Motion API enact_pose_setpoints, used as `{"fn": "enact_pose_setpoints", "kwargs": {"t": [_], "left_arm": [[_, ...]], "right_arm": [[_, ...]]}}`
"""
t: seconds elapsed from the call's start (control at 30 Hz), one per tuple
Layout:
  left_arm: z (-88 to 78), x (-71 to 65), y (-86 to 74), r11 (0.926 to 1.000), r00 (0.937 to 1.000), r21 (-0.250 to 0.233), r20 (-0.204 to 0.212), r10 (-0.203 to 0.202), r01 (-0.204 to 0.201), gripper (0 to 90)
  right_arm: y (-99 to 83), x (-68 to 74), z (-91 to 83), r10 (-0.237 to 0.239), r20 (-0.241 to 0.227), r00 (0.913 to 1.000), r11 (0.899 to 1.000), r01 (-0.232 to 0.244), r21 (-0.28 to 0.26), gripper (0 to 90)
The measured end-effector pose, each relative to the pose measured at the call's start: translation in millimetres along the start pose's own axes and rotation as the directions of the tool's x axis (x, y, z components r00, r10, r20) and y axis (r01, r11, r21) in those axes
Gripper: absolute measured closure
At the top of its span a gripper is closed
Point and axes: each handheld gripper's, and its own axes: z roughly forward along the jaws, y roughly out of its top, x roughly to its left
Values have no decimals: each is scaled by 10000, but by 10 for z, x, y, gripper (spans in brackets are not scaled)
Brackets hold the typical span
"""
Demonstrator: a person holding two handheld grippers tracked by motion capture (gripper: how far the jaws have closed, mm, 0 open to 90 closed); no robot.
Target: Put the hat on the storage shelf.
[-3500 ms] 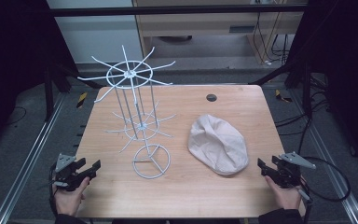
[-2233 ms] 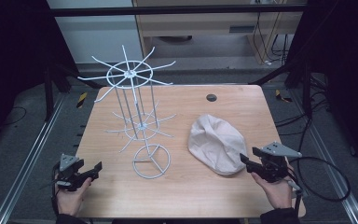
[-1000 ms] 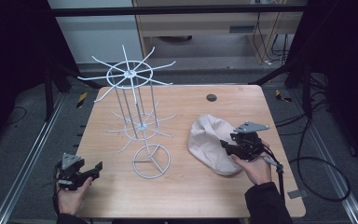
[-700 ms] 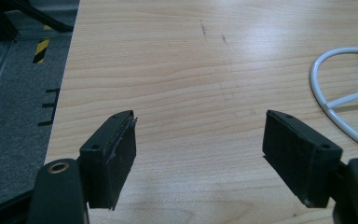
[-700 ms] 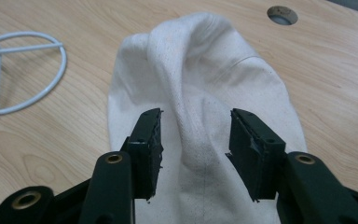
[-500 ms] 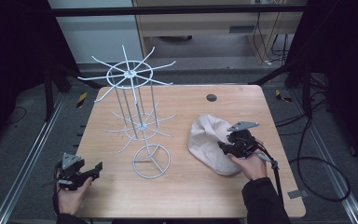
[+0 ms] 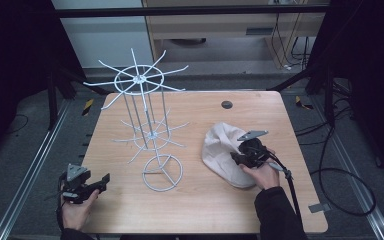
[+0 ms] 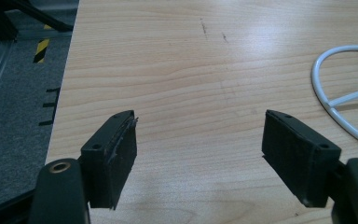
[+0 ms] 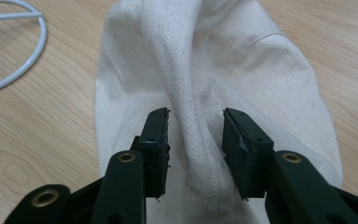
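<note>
Right tongs (image 9: 196, 140) astride cap (image 9: 261, 70) fold

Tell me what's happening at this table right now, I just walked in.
A person sits at a wooden table with a gripper in each hand. The right gripper is over a cream cloth cap, its jaws on either side of a raised fold of the fabric, closing on it or already pinching it. The left gripper sits open over bare wood near the table's left edge, holding nothing. A white wire hat rack stands between them with nothing hanging on it.
</note>
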Motion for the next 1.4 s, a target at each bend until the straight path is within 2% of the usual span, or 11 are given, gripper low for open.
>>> {"fn": "enact_pose_setpoints", "kwargs": {"t": [0.37,0.6,1.0,1.4], "left_arm": [[1,-4,1,10000,10000,56,66,67,-67,265],[3,-3,3,10000,9998,56,168,64,-65,268],[3,-10,4,9999,9998,53,172,85,-86,270],[6,-8,6,9999,9998,90,154,85,-86,273]], "right_arm": [[3,-6,73,-22,103,9999,9998,20,188,745],[18,-16,96,-23,37,10000,9987,21,503,848],[50,1,82,62,126,9999,9977,-70,677,872],[76,19,-22,-1,90,10000,9988,-3,485,876]]}}
